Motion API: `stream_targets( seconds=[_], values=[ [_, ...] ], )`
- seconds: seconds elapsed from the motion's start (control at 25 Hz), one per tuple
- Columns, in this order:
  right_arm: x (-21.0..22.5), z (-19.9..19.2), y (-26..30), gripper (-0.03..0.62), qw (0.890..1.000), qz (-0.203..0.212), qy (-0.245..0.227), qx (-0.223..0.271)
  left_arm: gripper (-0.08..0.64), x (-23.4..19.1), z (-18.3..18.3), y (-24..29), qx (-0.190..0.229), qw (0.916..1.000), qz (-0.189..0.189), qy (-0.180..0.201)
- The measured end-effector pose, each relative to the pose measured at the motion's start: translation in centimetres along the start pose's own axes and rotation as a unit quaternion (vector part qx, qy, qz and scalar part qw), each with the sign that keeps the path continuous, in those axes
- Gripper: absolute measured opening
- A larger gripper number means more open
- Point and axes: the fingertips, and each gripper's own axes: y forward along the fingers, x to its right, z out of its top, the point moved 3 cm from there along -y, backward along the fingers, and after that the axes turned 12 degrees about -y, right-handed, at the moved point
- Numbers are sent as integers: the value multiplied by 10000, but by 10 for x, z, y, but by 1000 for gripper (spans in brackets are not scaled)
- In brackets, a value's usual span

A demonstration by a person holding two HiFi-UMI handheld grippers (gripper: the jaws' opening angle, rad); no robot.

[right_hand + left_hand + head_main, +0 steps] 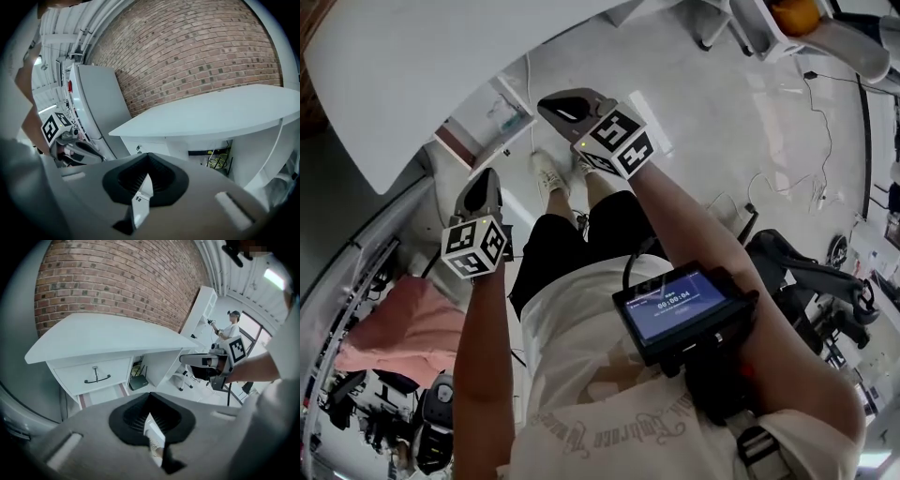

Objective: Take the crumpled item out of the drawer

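A white desk (108, 336) stands against a brick wall, and its single drawer (91, 376) with a dark handle (97, 378) is closed. The crumpled item is not visible in any view. In the head view my left gripper (485, 180) is held in the air in front of the desk's edge (412, 141), and my right gripper (555, 106) is a little farther forward and to the right. Both point toward the desk and are apart from it. In the gripper views, the left gripper (150, 395) and the right gripper (149, 157) each have their jaws together with nothing between them.
A black router (138, 382) and cables sit under the desk. A tall white cabinet (96, 110) stands beside it. A pink cloth (403, 328) lies at the lower left. Black equipment (811, 281) and floor cables (816, 122) are to the right. Another person (230, 329) stands far back.
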Motion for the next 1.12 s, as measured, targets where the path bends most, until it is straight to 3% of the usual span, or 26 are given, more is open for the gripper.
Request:
stream_targets(
  seconds=[0.4,0.68,1.12],
  values=[
    [23,-29,1,8,9989,-290,364,46,3,-3,3,54,-326,9994,39,55],
    [41,-72,29,8,9966,-544,588,169,3,-52,-19,106,-678,9970,232,283],
    [29,-126,75,9,9957,-415,788,265,3,-110,-65,160,-1181,9908,347,559]
  ],
)
